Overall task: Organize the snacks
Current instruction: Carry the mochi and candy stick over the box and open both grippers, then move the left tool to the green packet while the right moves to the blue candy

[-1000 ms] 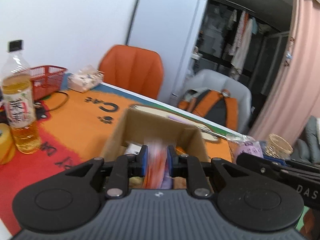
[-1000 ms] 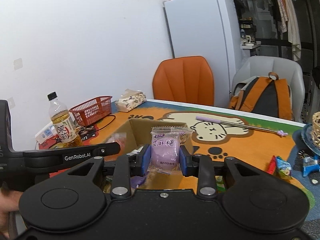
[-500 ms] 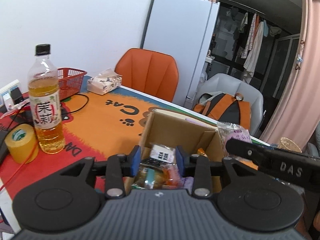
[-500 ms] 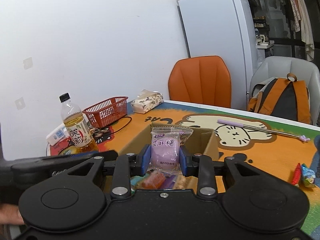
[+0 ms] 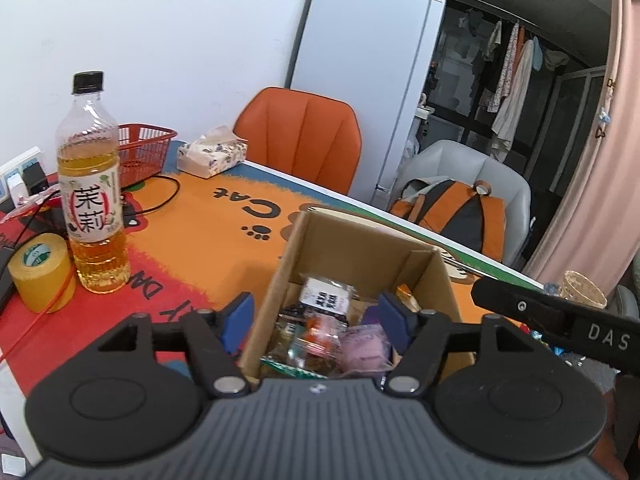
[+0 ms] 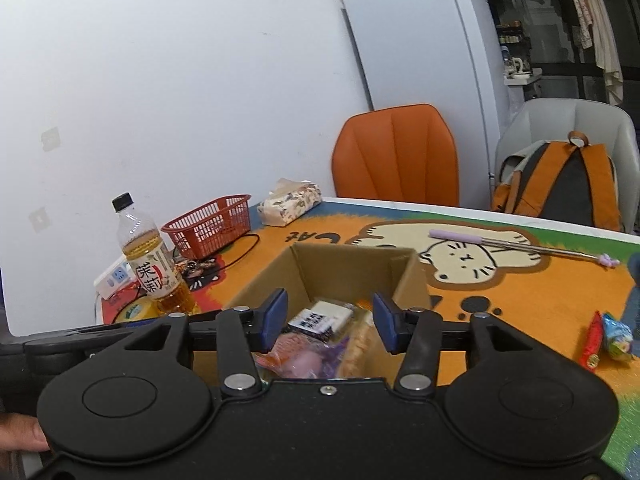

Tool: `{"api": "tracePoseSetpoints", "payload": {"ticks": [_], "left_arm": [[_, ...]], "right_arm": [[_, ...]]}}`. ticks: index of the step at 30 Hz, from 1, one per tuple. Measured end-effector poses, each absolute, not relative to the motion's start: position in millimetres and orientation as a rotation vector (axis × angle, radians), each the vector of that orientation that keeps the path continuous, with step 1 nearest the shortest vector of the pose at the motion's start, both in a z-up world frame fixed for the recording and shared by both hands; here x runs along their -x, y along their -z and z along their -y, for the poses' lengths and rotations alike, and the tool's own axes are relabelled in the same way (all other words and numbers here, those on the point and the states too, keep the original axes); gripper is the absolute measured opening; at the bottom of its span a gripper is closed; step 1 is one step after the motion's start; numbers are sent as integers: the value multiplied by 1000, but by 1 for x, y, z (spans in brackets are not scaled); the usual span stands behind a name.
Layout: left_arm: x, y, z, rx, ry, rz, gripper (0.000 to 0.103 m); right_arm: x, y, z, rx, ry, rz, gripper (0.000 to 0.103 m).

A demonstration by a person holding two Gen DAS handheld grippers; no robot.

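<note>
An open cardboard box (image 5: pixel 352 248) (image 6: pixel 344 268) stands on the orange cat mat and holds several snack packets. Among them are a black-and-white packet (image 5: pixel 326 300) (image 6: pixel 318 320) and the purple mochi packet (image 5: pixel 364 348) (image 6: pixel 308 360). My left gripper (image 5: pixel 316 322) hangs above the box's near left corner; its jaws are opening and nothing is between them. My right gripper (image 6: pixel 326 322) hovers over the box's near side; its jaws are opening too, and the purple packet lies below them in the box. Two more snack packets (image 6: pixel 606 340) lie on the mat at right.
A tea bottle (image 5: pixel 92 188) (image 6: pixel 152 268) and a yellow tape roll (image 5: pixel 40 268) stand left of the box. Behind them are a red basket (image 5: pixel 142 152) (image 6: pixel 210 224) and a tissue pack (image 5: pixel 212 156) (image 6: pixel 290 202). A purple-handled stick (image 6: pixel 520 246) lies far right. Orange chair (image 5: pixel 300 136) behind the table.
Both grippers have opened. The left let go of an orange-striped packet and the right let go of the purple packet; both now lie in the box.
</note>
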State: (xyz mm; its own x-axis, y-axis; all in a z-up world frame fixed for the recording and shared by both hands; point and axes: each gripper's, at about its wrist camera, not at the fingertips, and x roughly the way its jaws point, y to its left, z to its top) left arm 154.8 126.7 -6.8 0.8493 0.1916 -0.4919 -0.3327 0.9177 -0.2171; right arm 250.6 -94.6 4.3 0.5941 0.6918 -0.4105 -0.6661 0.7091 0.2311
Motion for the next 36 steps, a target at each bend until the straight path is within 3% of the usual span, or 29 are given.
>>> {"api": "tracePoseSetpoints", "payload": {"ticks": [15, 26, 36], "left_arm": [[-167, 8, -83, 273, -208, -527, 89], [-177, 8, -47, 267, -102, -567, 90], [-186, 5, -17, 249, -24, -557, 90]], "right_arm": [[-252, 7, 149, -58, -699, -550, 66], [-255, 9, 193, -50, -617, -570, 81], [-261, 11, 231, -56, -533, -576, 81]]}}
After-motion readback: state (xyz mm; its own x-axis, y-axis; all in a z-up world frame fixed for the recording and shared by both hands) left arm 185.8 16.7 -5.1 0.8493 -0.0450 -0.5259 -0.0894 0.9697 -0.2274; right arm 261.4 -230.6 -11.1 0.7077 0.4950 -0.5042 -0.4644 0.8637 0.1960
